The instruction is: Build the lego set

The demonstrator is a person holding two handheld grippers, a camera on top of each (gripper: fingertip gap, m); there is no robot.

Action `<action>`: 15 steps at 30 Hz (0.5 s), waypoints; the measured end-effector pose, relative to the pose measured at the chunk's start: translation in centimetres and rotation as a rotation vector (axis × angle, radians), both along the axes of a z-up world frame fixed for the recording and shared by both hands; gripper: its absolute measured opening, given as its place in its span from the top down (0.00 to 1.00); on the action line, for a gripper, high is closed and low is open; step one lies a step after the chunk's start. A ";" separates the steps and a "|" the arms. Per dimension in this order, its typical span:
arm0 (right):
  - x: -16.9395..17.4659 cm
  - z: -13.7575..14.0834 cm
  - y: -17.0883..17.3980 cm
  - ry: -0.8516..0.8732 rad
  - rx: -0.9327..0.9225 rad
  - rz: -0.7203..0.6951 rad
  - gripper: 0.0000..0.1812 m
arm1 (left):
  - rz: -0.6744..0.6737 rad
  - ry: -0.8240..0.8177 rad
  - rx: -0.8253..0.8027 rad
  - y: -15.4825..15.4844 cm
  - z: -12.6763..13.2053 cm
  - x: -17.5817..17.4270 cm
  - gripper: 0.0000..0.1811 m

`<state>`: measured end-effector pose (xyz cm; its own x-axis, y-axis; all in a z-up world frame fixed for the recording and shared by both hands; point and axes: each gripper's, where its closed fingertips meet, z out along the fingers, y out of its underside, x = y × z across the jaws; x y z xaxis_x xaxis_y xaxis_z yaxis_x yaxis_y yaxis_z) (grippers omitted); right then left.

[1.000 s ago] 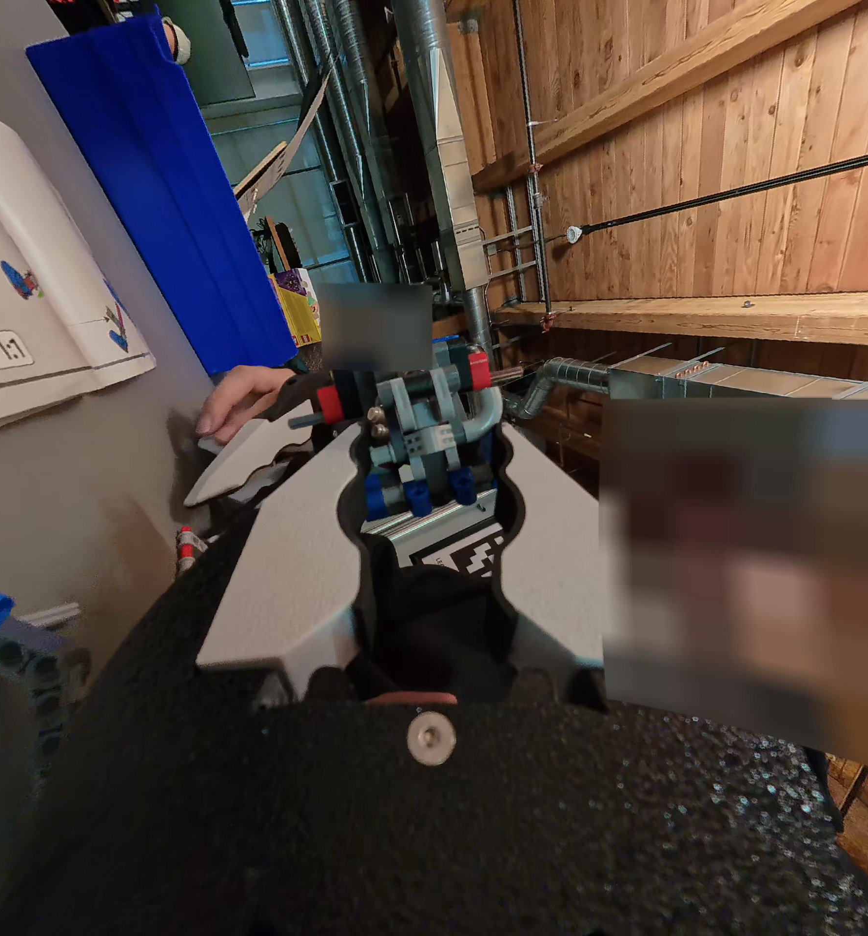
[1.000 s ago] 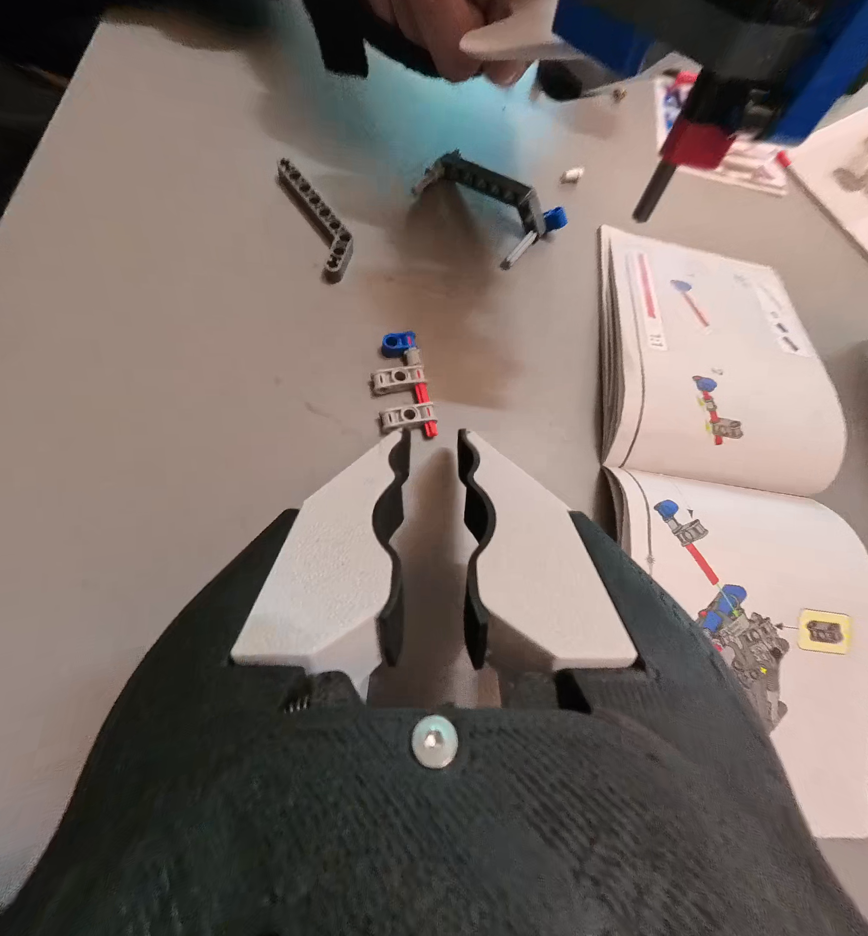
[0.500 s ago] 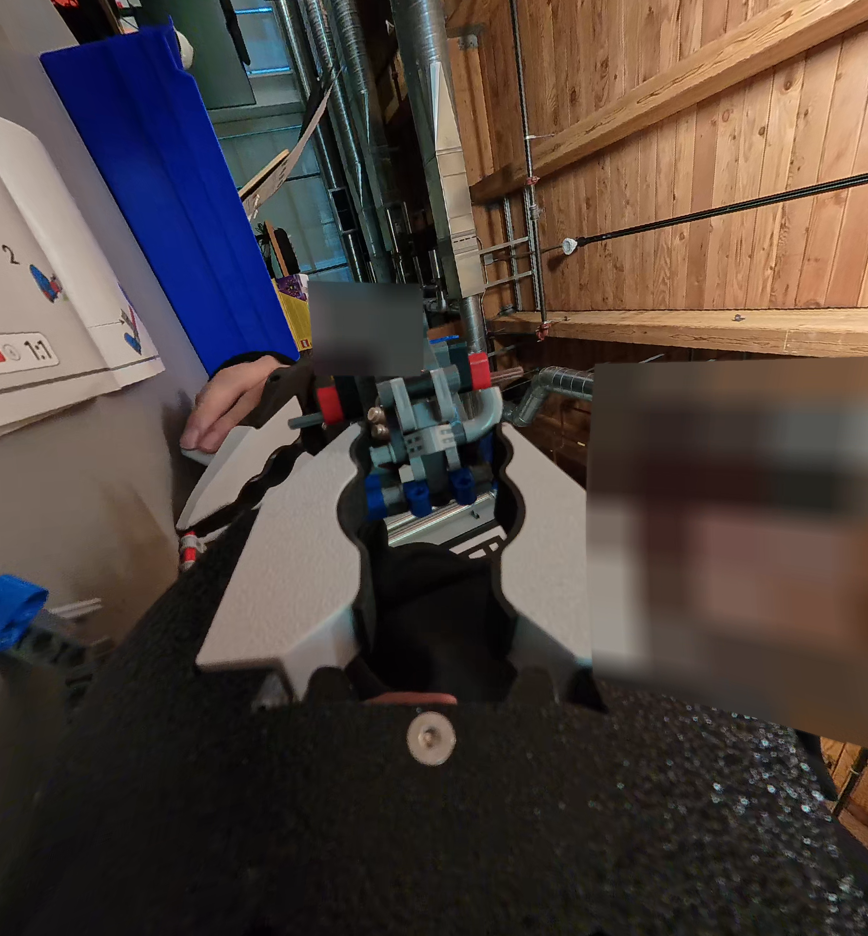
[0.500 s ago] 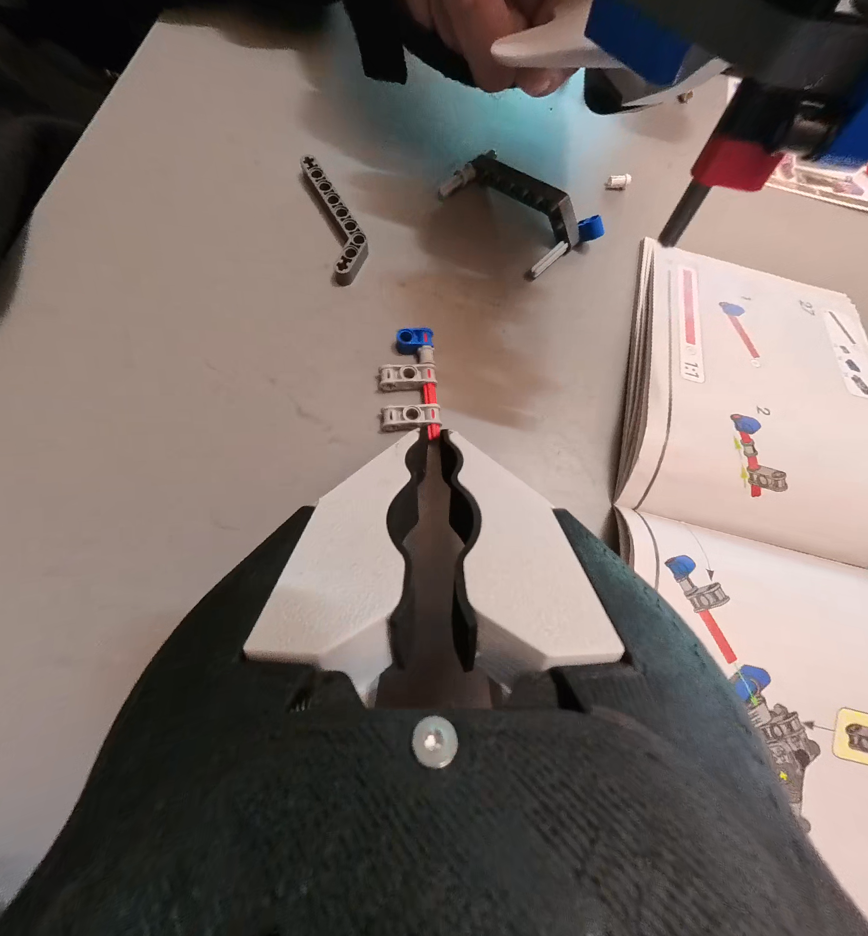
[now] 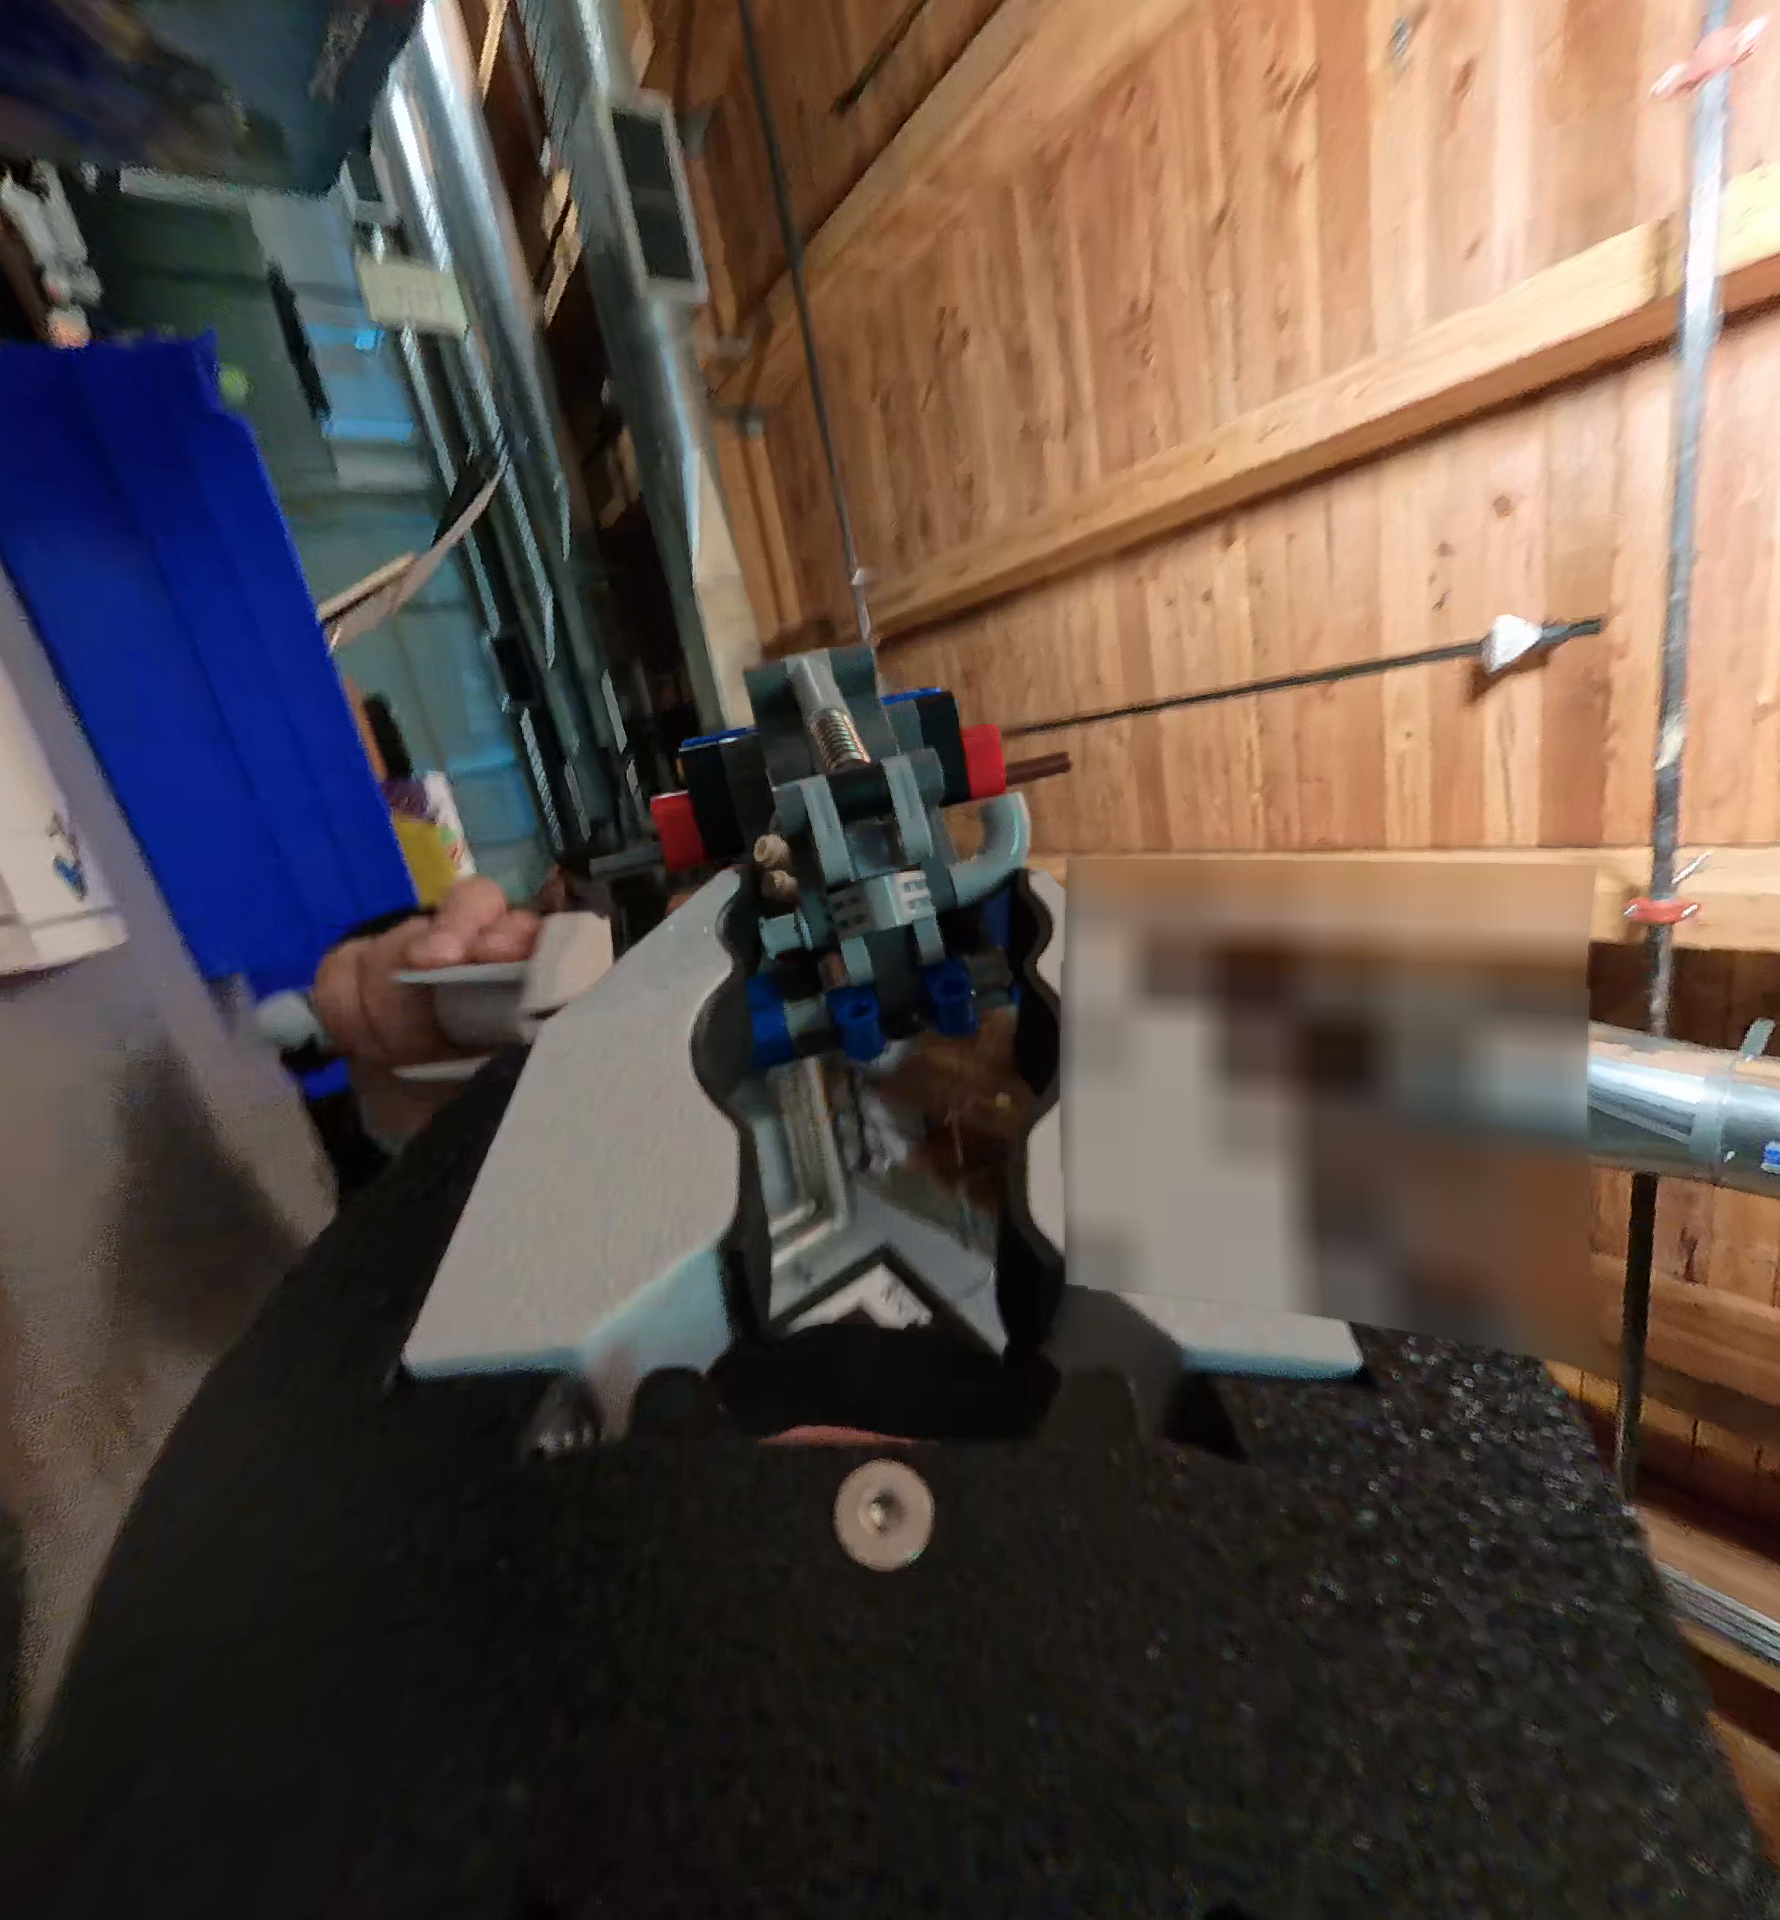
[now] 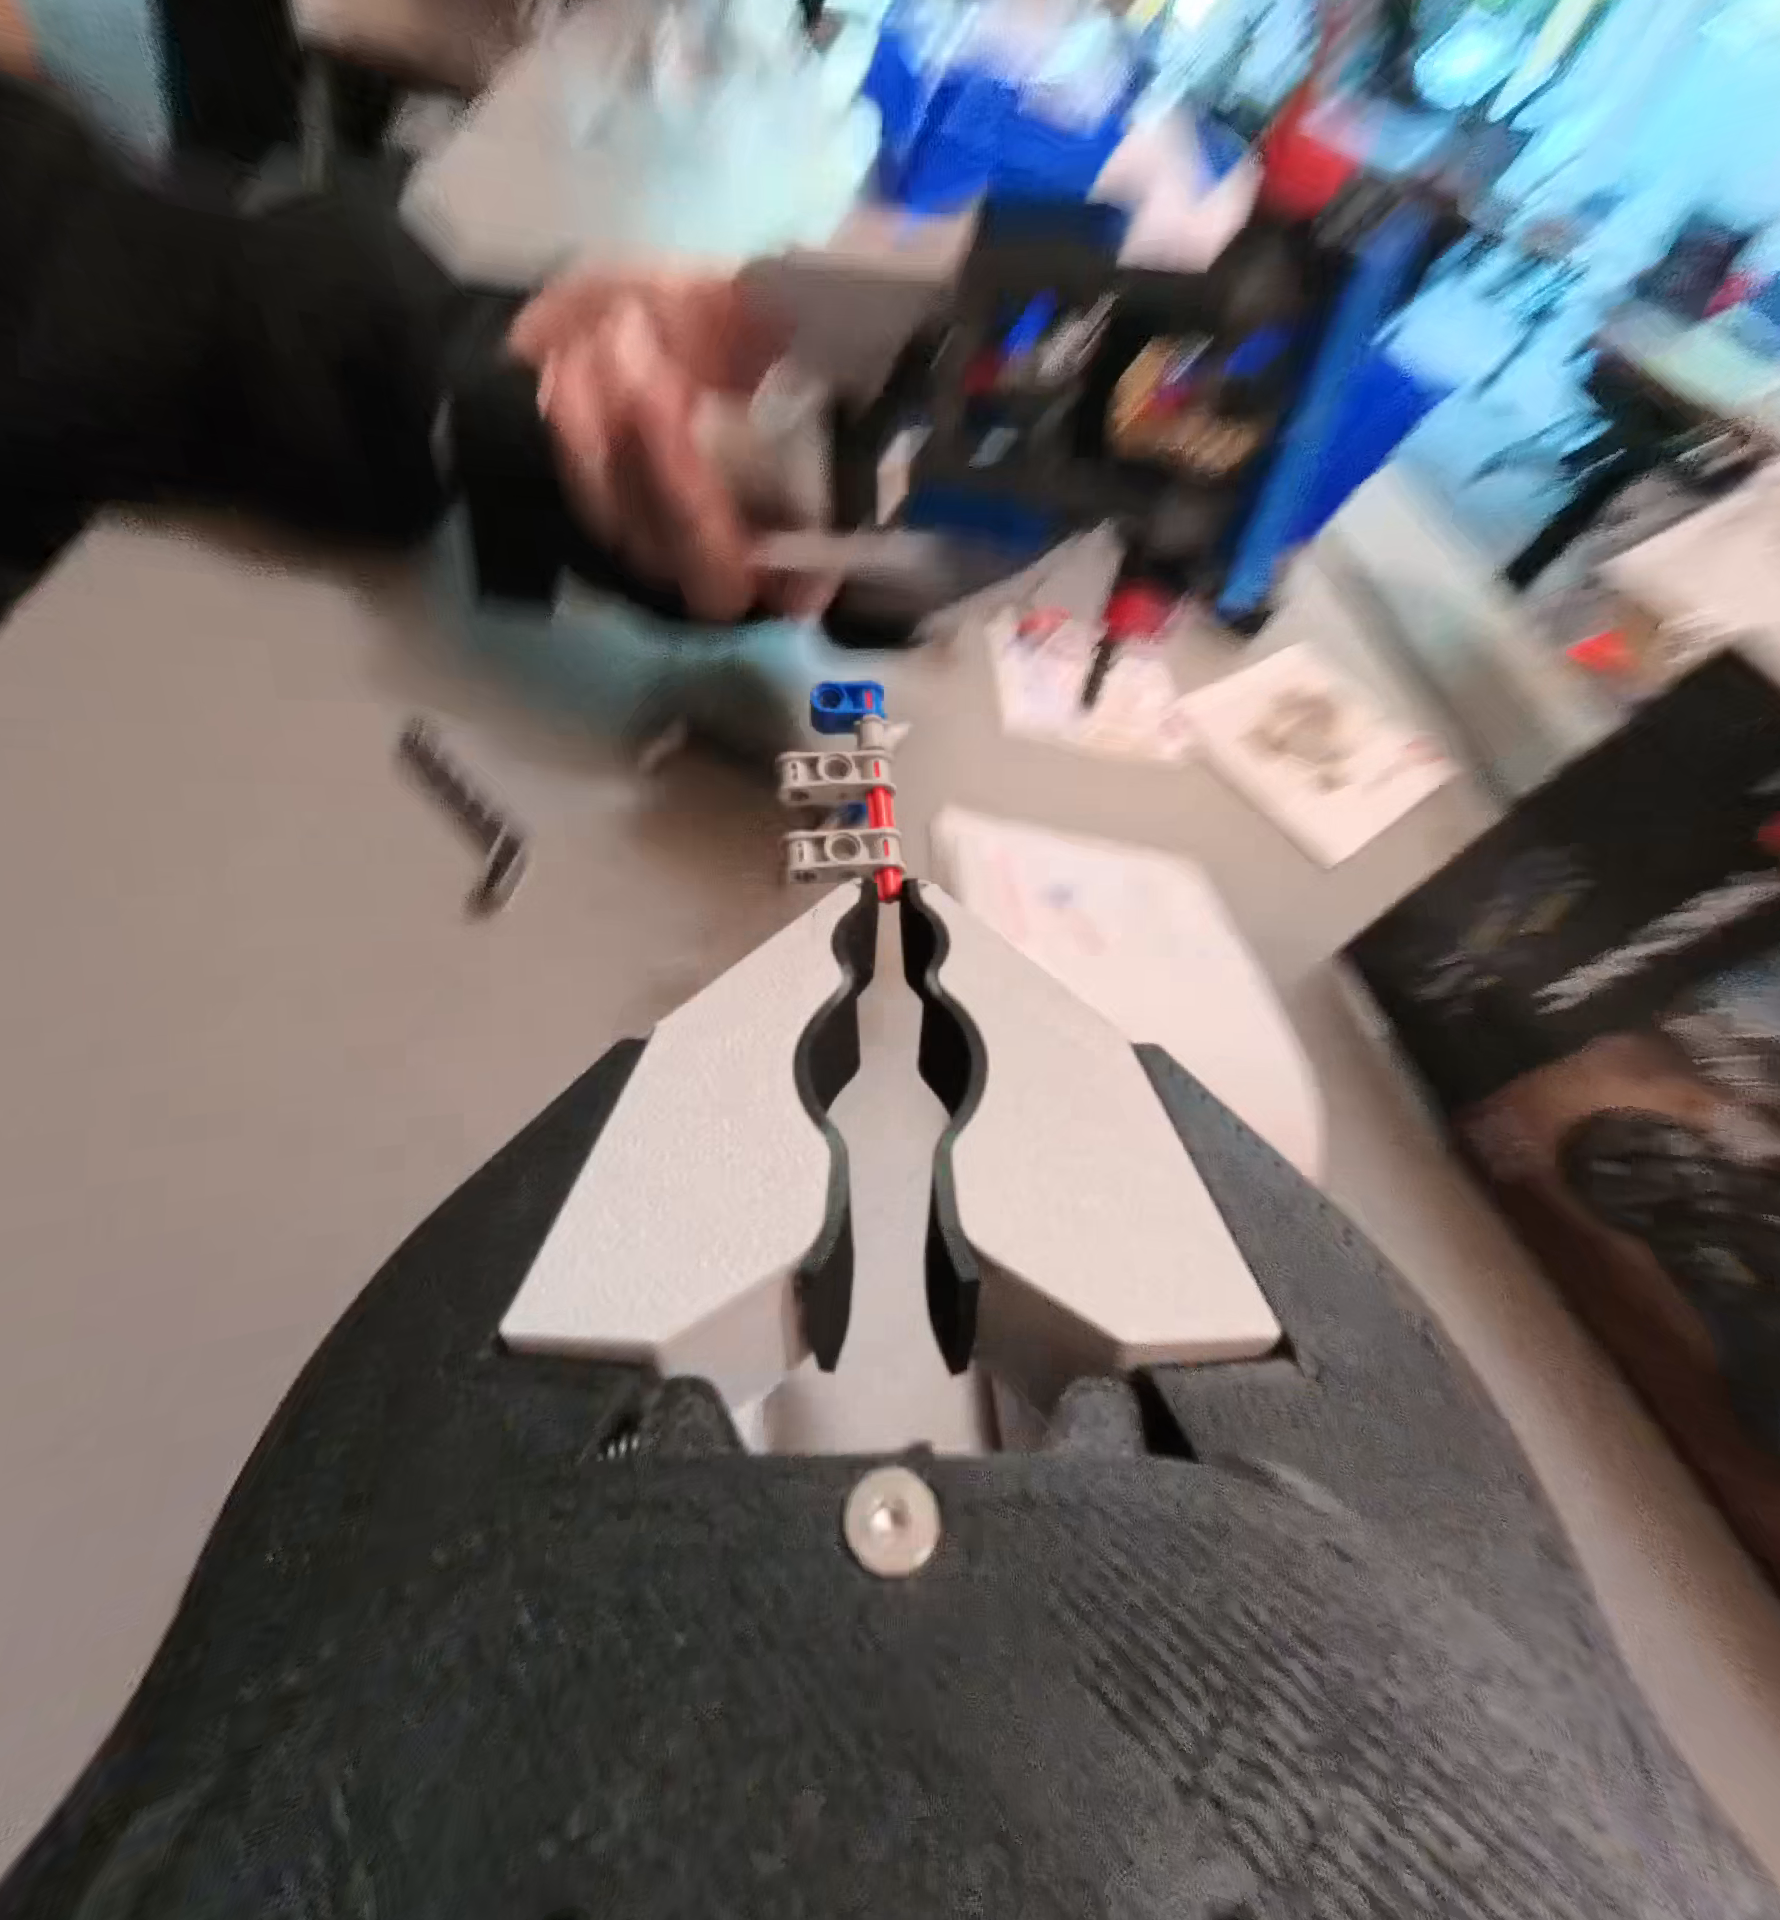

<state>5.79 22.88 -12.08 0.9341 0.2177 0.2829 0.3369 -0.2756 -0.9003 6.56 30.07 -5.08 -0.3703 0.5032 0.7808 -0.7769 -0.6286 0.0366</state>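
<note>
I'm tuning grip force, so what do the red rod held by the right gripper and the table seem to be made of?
The red rod looks like hard, glossy moulded plastic: even bright colour, thin and straight, with pale grey plastic connectors threaded on it. The table seems a smooth matte grey laminate or painted board; blur leaves that open.

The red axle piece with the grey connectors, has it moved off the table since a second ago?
Yes. The red axle piece is pinched in the right gripper and lifted off the table, away from the bent black beam.

Red axle (image 6: 882, 831) carrying two grey connectors and a blue one, lifted above the table.
</note>
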 end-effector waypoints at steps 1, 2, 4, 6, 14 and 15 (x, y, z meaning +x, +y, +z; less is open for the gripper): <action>0.5 2.3 0.1 0.033 0.103 -0.049 0.99 | 0.047 0.003 -0.044 0.5 0.3 0.3 0.75; 1.0 4.3 0.2 0.067 0.199 -0.099 0.99 | 0.091 0.004 -0.090 1.0 0.7 0.6 0.75; 2.0 7.1 0.5 0.144 0.364 -0.222 0.99 | 0.154 0.015 -0.182 1.7 1.1 1.1 0.75; 2.7 8.4 0.9 0.264 0.479 -0.325 0.99 | 0.178 0.013 -0.234 1.6 1.4 1.4 0.76; 2.5 8.9 3.8 0.732 0.627 -0.415 0.99 | 0.445 -0.074 -0.221 2.7 1.9 1.6 0.75; 2.4 8.7 4.2 0.819 0.643 -0.400 0.99 | 0.484 -0.102 -0.203 2.8 2.2 1.4 0.75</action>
<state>8.19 27.09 -3.35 0.8604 -0.1063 -0.4985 -0.4323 0.3657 -0.8242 7.94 32.91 -2.91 -0.6661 0.3936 0.6335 -0.4062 -0.9038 0.1344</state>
